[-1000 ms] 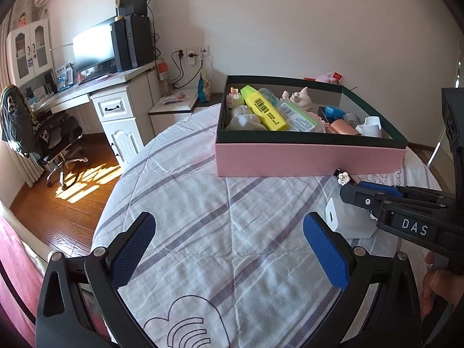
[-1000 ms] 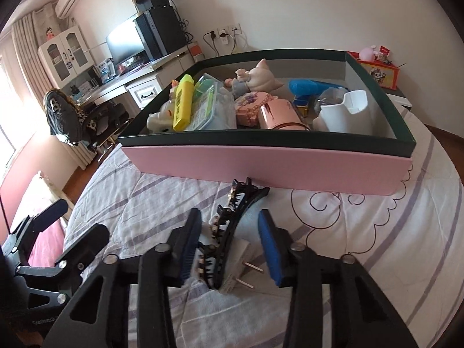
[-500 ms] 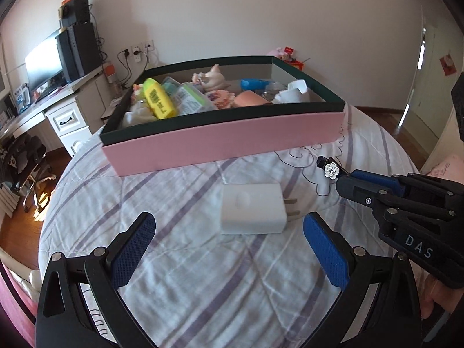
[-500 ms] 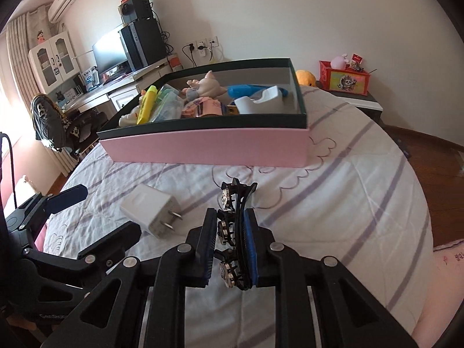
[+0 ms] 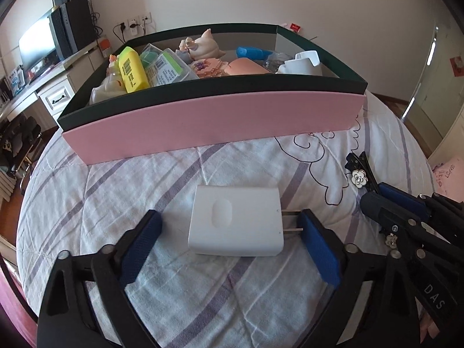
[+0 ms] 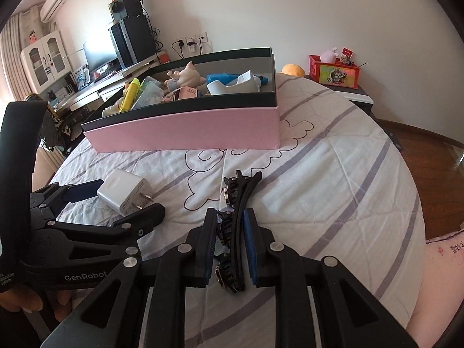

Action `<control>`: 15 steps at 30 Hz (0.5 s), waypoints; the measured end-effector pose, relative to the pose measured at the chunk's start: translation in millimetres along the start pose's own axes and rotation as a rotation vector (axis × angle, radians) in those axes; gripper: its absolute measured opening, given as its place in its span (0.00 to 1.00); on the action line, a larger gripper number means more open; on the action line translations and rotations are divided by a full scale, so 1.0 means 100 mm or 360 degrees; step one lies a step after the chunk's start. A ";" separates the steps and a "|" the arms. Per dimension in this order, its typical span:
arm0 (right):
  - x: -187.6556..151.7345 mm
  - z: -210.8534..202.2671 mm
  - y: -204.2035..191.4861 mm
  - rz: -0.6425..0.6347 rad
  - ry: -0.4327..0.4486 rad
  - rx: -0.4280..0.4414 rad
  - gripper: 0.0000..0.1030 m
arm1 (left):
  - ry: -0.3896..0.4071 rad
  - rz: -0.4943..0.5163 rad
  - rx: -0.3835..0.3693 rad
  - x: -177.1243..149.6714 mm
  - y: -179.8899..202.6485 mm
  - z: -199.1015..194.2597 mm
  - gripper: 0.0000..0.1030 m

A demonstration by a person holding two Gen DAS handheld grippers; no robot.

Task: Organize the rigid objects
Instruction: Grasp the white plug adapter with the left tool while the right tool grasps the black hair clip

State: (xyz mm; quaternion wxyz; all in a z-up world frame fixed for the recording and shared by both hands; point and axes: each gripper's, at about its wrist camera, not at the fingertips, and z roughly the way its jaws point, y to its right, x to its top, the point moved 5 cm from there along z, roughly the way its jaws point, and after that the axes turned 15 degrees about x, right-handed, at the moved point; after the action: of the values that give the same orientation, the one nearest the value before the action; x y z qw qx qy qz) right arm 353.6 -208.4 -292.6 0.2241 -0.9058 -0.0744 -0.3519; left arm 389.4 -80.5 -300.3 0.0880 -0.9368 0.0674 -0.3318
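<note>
Left gripper (image 5: pixel 230 239), jaws closing around white charger (image 5: pixel 235 221) on striped quilt (image 5: pixel 162 179), pads not touching. Right gripper (image 6: pixel 230 245), marked "DAS", clamped on black hair clip (image 6: pixel 235 203); pink box (image 5: pixel 211 124) at 12 o'clock.

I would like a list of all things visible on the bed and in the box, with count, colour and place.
Charger: one, white, on the bed cover, between the left tool's pads.
Hair clip: one, black with flower ornaments, gripped in the right tool.
Box: one, pink with dark rim, behind the charger.
Highlighter: one, yellow, in the box, left side.
Figurine: one, pale pink, in the box, at the back.
Bed cover: one, white with purple stripes.
Left tool: closing around the charger, pads not yet touching.
Right tool: shut on the hair clip.
</note>
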 end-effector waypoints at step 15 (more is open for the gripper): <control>0.06 0.13 -0.15 -0.0179 -0.0103 -0.0069 0.19 | 0.0102 -0.0111 -0.0013 -0.05 -0.22 -0.22 0.65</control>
State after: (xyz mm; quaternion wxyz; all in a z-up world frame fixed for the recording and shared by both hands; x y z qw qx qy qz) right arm 361.3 -189.0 -292.2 0.1817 -0.9157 -0.1247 -0.3360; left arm 373.3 -60.8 -282.3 0.0703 -0.9278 0.0387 -0.3642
